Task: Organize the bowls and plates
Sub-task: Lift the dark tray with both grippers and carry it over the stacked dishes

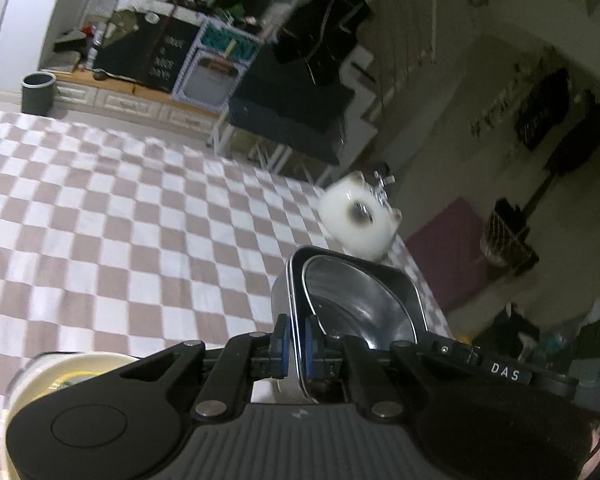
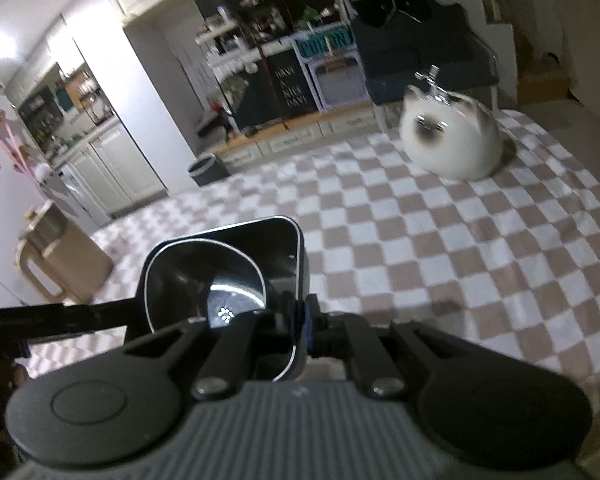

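Square steel container (image 1: 404, 300) holds a round bowl (image 1: 356, 304); both claws grip its rim.

Metal bowl (image 2: 204, 280) nested in square container (image 2: 288, 240).

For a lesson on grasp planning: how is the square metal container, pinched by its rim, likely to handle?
The metal container looks rigid, so its wall should not flex. Its glossy surface may slip between the left gripper pads. The round bowl nested inside appears loose and could shift if tilted.

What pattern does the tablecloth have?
The tablecloth has tan and white checks, clearest in the right wrist view.
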